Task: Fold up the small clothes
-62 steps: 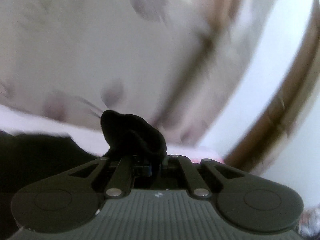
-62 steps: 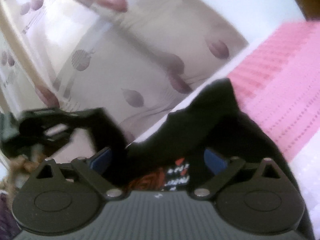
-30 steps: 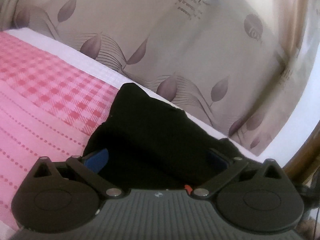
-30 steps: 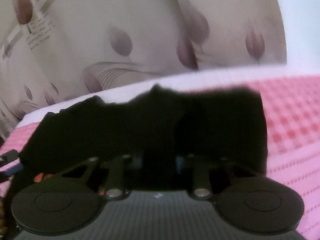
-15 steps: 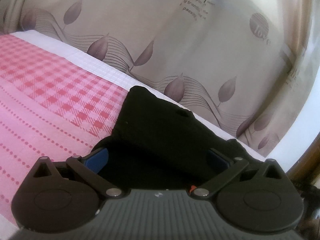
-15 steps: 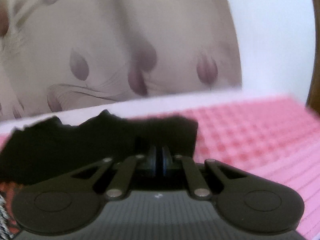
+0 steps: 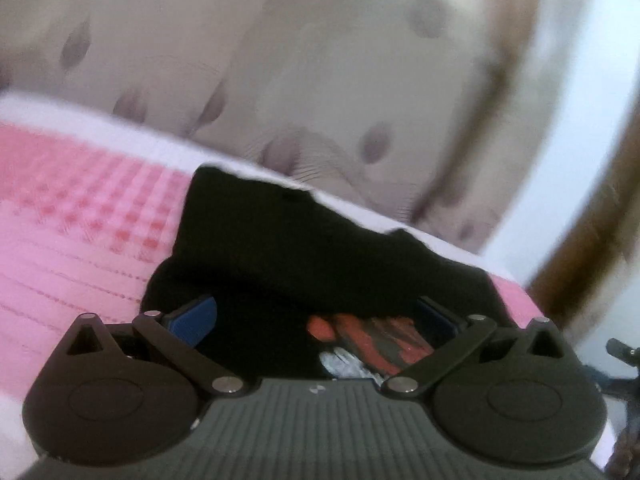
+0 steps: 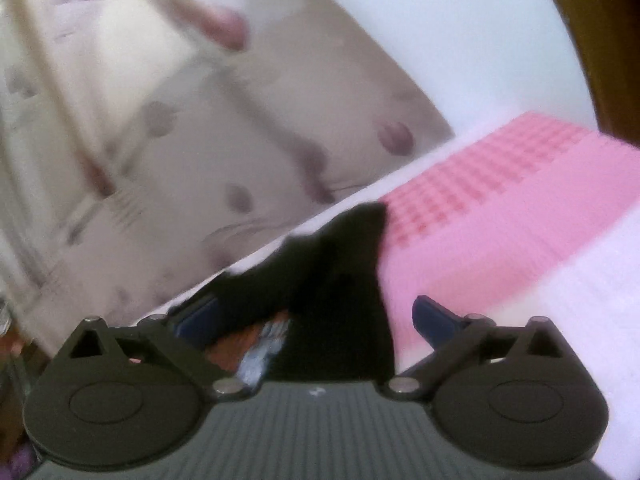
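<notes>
A small black garment with a red and white print lies bunched on the pink checked bed cover. My left gripper is open just above its near edge, with the blue pads spread to either side. In the right wrist view the same garment lies in front of my right gripper, which is open with its blue pads apart and nothing held. Both views are blurred.
A beige curtain with leaf prints hangs behind the bed. A white wall and a brown wooden frame stand at the right. The pink cover stretches to the right of the garment.
My right gripper has opened and let go of the black garment, and its view has swung. My left gripper stays open and has shifted; the red print now shows between its fingers.
</notes>
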`<state>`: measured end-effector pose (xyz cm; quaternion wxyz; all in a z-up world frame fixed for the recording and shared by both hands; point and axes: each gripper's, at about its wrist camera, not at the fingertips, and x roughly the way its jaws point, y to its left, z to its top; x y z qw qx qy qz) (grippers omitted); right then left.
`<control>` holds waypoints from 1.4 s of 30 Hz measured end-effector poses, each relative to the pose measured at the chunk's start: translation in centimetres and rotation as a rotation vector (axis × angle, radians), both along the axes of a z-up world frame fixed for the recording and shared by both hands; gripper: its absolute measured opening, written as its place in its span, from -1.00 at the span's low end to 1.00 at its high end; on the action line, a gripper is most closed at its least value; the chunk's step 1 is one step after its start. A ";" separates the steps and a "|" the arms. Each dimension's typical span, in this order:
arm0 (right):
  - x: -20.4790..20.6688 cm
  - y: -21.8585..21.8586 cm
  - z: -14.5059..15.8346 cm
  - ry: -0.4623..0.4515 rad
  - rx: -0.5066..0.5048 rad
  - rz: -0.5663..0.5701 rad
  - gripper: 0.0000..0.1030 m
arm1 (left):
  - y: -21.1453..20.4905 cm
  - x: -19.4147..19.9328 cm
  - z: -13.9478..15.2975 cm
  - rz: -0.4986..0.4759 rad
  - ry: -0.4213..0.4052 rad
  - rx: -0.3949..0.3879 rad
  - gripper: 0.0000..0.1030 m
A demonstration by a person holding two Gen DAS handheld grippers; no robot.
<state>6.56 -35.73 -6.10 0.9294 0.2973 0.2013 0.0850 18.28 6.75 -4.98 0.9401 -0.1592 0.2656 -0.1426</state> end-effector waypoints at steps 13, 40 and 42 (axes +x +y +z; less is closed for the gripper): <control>-12.8 3.5 -3.5 0.114 -0.217 0.005 0.98 | 4.9 -14.7 0.4 -0.018 0.021 0.151 0.98; -8.5 3.5 -4.6 0.154 -0.046 0.268 0.97 | 4.7 -15.5 -2.6 -0.124 0.173 0.190 -0.43; -8.8 4.1 -4.7 0.141 -0.076 0.260 0.97 | 4.1 -15.6 -2.5 -0.128 0.167 0.218 -0.28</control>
